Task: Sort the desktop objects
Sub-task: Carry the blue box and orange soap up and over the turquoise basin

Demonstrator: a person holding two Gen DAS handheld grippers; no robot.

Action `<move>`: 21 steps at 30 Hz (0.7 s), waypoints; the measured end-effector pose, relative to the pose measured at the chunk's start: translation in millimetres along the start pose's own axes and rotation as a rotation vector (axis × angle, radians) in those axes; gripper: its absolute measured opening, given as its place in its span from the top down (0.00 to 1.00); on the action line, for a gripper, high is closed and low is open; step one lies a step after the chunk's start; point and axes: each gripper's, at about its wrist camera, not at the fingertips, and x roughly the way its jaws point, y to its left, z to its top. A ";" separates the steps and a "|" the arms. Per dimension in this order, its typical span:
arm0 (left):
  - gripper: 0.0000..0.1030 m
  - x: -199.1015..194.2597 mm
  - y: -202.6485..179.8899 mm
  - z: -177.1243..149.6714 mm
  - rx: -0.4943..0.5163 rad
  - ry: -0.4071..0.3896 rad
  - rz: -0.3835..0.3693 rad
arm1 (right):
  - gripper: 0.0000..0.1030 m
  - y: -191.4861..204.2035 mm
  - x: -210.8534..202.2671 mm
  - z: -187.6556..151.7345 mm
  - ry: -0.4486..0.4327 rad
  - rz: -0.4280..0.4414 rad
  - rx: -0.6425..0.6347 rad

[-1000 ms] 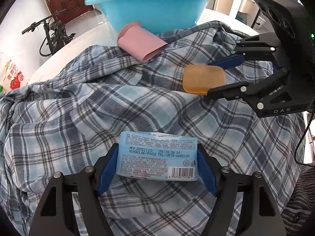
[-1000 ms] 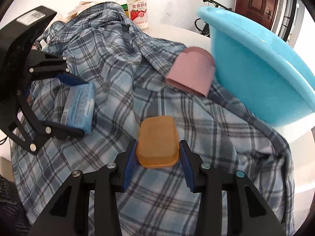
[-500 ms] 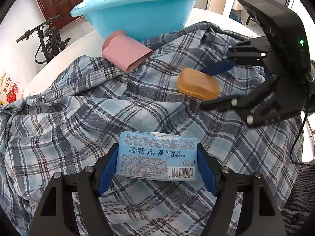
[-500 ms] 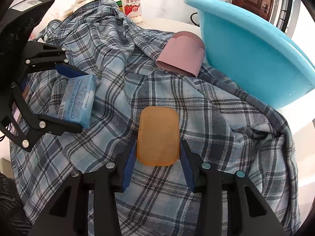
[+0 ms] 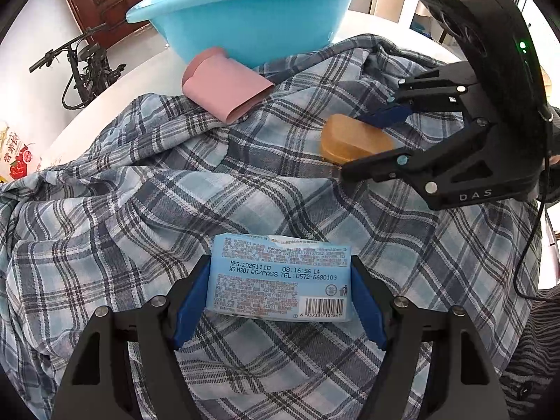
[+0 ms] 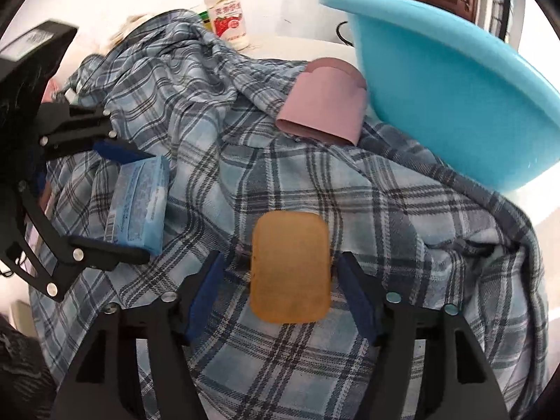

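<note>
I am clamping the left gripper (image 5: 280,295) on the blue wipes pack (image 5: 279,276), pads pressing both its ends. The right gripper (image 6: 281,285) is closing around the amber soap (image 6: 290,266), gaps showing either side, so nothing gripped yet. I am aiming to centre the pads on its long sides before lifting. Both are lying on the plaid shirt (image 6: 315,182); beyond, the pink roll (image 6: 323,105) is touching the blue basin (image 6: 455,105).

The right gripper (image 6: 278,288), clamped on the amber soap bar (image 6: 289,266) a second ago, had let go; its blue pads now stood clear of both sides, closing again. The bar lay flat on the plaid shirt (image 6: 315,182), lower centre of the right-wrist frame.
</note>
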 end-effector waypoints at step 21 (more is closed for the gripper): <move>0.26 3.0 -25.5 45.1 0.045 -0.030 -0.006 | 0.60 -16.2 -34.7 -19.5 -0.008 -0.065 0.001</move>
